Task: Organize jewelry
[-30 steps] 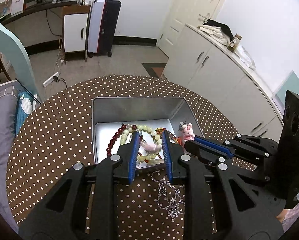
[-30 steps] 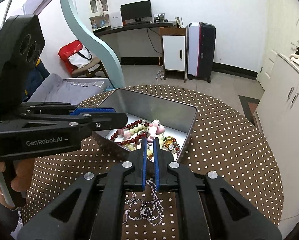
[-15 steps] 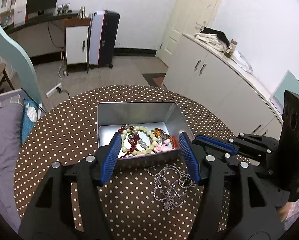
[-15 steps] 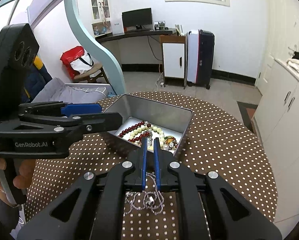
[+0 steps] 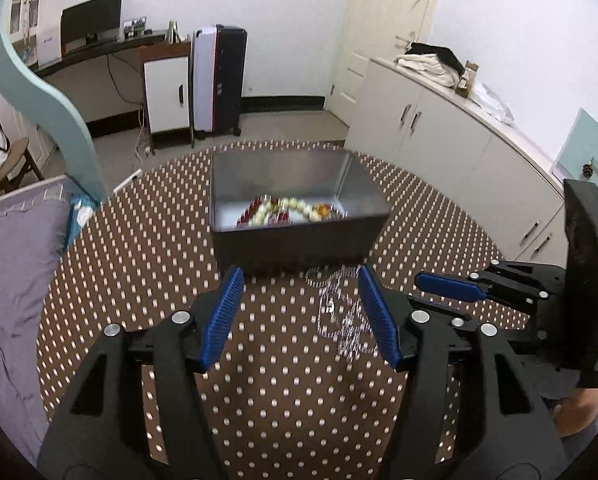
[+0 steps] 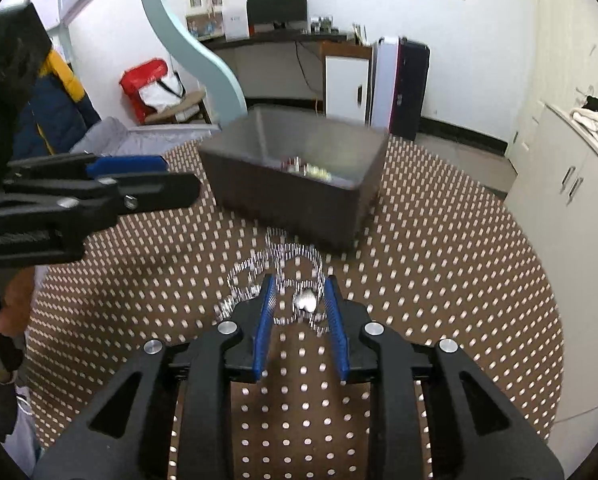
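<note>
An open metal tin (image 5: 299,236) stands on the brown polka-dot table (image 5: 139,240) with red and pale bead bracelets (image 5: 287,210) inside. A silver chain necklace (image 5: 339,312) lies tangled on the cloth just in front of the tin. My left gripper (image 5: 299,276) hovers before the tin, jaws wide and empty, with the chain near its right pad. In the right wrist view the tin (image 6: 291,188) is farther off. My right gripper (image 6: 299,286) is low over the necklace (image 6: 283,264). Its jaws are opening, and the heart pendant (image 6: 305,300) lies between them, not pressed.
The left gripper (image 6: 175,186) reaches in from the left in the right wrist view, held by a hand (image 6: 11,312). A grey cushion (image 5: 11,280) lies past the table's left edge. White cabinets (image 5: 439,140) stand at the right, and a suitcase (image 5: 219,80) stands behind.
Both grippers have drawn back from the tin toward the near side of the table. The left jaws went from narrow to wide. The right jaws parted from shut, now either side of the pendant.
</note>
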Demonstrator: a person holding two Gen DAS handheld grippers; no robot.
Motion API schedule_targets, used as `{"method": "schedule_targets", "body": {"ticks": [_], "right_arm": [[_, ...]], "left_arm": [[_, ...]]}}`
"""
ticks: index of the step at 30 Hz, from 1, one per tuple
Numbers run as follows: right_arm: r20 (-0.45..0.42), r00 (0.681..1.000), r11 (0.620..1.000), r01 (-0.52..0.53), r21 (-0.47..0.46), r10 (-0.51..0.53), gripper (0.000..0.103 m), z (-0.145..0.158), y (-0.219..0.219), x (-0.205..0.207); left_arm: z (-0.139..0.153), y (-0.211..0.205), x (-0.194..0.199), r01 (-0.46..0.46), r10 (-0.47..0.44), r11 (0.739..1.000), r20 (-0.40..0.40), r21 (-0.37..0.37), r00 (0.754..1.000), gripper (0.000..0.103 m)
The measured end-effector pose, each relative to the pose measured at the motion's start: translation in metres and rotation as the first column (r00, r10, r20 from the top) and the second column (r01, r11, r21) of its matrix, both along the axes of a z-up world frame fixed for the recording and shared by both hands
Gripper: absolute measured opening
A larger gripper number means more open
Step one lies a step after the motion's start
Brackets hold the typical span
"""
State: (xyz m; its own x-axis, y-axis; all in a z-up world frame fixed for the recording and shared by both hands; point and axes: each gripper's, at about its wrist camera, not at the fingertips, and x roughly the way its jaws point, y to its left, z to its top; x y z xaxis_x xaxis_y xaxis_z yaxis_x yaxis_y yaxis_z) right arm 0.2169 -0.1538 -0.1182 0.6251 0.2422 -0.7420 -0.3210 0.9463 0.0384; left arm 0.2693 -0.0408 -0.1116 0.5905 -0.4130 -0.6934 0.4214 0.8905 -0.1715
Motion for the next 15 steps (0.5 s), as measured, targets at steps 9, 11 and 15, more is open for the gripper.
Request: {"method": "schedule_targets", "body": {"ticks": [9, 11, 15], "right_arm": [[-0.041, 0.999, 0.997, 0.006, -0.073, -0.009, 0.024, -0.027, 0.013, 0.016], [-0.042, 0.999, 0.997, 0.002, -0.077, -0.005, 0.024, -0.027, 0.014, 0.019], [-0.034, 0.999, 0.998, 0.001, -0.069, -0.003, 0.014, -0.024, 0.01, 0.019]], "left_arm": [[-0.024, 0.012, -0.008, -0.034, 0.035, 0.999, -0.045, 0.014, 0.998, 0.059], [-0.027, 0.015, -0.01, -0.039, 0.04, 0.999, -0.05, 0.011, 0.998, 0.059], [-0.031, 0.02, -0.012, -0.043, 0.043, 0.999, -0.056, 0.002, 0.998, 0.059]]}}
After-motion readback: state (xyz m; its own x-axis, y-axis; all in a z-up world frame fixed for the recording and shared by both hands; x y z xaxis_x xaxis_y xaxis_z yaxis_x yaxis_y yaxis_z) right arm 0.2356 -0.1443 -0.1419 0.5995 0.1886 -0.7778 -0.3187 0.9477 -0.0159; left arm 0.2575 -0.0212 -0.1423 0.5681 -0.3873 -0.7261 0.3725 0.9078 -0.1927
